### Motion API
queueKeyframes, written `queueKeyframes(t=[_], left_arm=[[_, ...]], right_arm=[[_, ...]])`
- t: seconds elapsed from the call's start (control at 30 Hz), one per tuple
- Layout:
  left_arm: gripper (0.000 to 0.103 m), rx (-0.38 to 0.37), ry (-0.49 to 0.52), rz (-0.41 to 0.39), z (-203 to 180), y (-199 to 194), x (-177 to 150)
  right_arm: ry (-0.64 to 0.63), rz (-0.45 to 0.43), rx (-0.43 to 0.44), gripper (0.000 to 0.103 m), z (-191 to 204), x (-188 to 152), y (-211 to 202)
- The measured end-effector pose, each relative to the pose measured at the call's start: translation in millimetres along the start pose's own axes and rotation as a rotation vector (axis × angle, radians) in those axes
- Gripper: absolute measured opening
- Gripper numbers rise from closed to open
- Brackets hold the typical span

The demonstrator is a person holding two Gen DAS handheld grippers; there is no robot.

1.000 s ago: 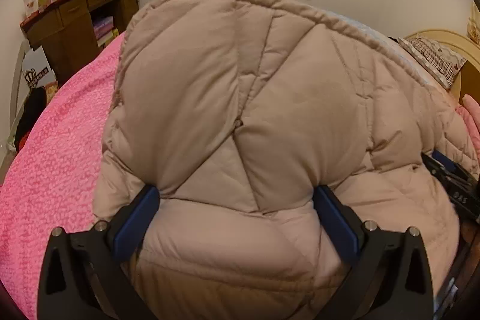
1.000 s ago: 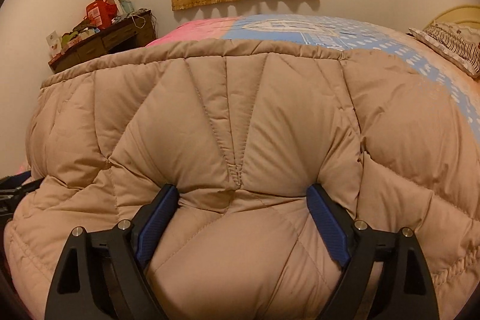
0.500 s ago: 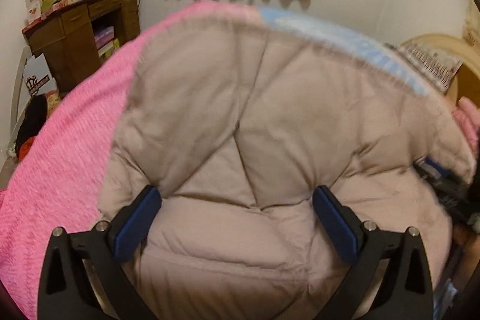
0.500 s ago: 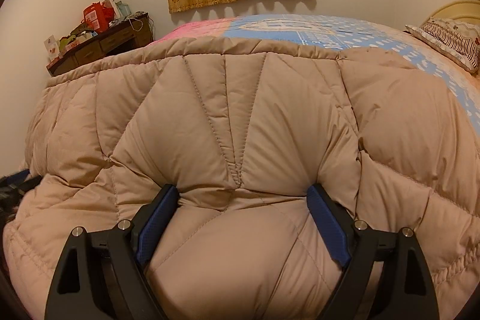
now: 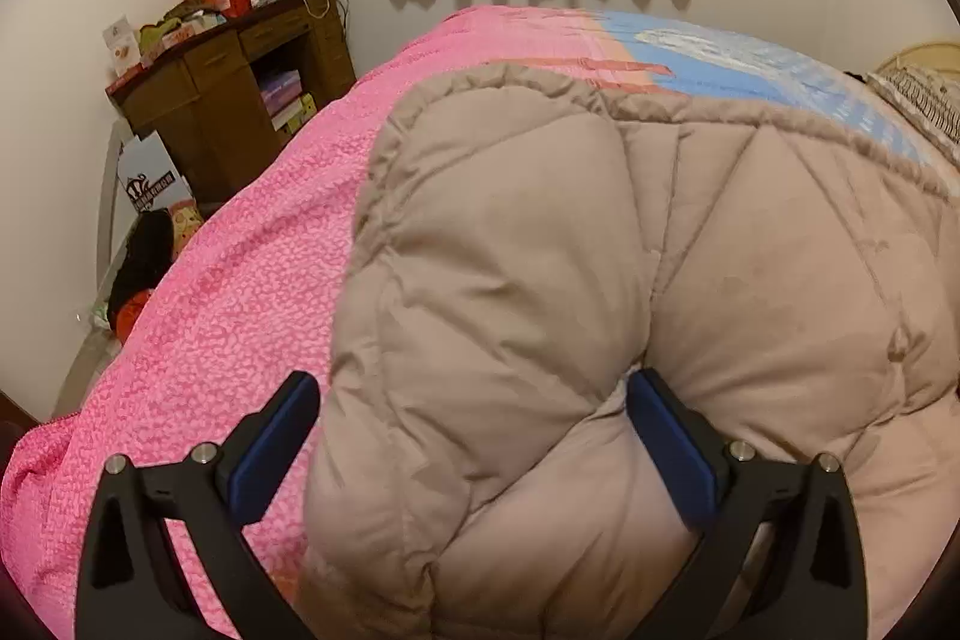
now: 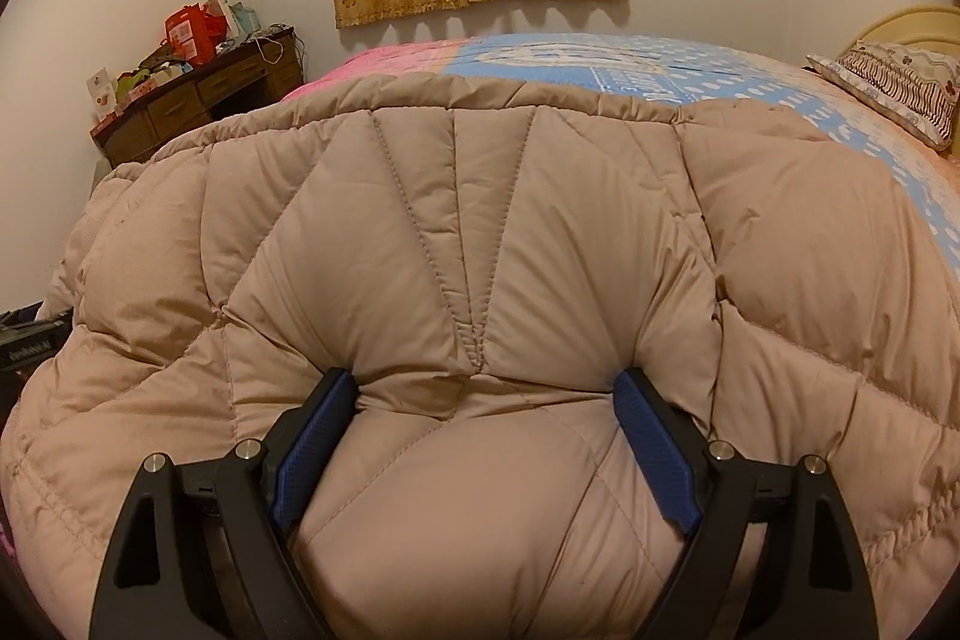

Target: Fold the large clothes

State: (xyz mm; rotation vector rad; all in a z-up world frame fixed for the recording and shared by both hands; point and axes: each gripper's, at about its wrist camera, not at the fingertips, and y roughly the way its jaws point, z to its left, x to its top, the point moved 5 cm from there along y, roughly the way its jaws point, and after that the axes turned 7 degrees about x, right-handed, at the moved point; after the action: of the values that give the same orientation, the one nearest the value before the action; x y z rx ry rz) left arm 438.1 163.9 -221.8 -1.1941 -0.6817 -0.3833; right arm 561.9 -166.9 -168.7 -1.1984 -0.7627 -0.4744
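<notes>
At upper left of the left wrist view, a cluttered wooden desk (image 5: pixel 234 100) holds boxes in its open shelf. The pink bedspread (image 5: pixel 228 292) fills the left side. At centre, the beige puffer coat (image 5: pixel 540 280) lies bunched on the bed; compared with a second ago, its raised edge has dropped and pink now shows beside it. The left gripper (image 5: pixel 474 436) pinches a thick fold. In the right wrist view, the right gripper (image 6: pixel 486 436) clamps coat padding, unchanged.
</notes>
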Motion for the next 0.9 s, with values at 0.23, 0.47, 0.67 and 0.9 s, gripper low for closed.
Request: queueKeyframes(t=[0.23, 0.47, 0.67, 0.9], left_arm=[[0.103, -0.069, -0.059, 0.037, 7.6, 5.6, -4.2], [0.103, -0.095, -0.076, 0.048, 13.1, 6.4, -2.7], [0.103, -0.211, -0.173, -0.015, 35.5, -30.8, -7.2], [0.103, -0.227, -0.239, -0.006, 59.2, -54.1, -26.9]], right_arm=[[0.000, 0.001, -0.003, 0.088, -0.1, 0.4, 0.1], [-0.029, 0.057, -0.078, 0.088, 7.4, 3.7, -2.4], [-0.076, -0.071, -0.082, 0.089, 72.1, 33.2, -56.2], [-0.220, 0.128, 0.045, 0.089, 145.9, -7.2, -5.6]])
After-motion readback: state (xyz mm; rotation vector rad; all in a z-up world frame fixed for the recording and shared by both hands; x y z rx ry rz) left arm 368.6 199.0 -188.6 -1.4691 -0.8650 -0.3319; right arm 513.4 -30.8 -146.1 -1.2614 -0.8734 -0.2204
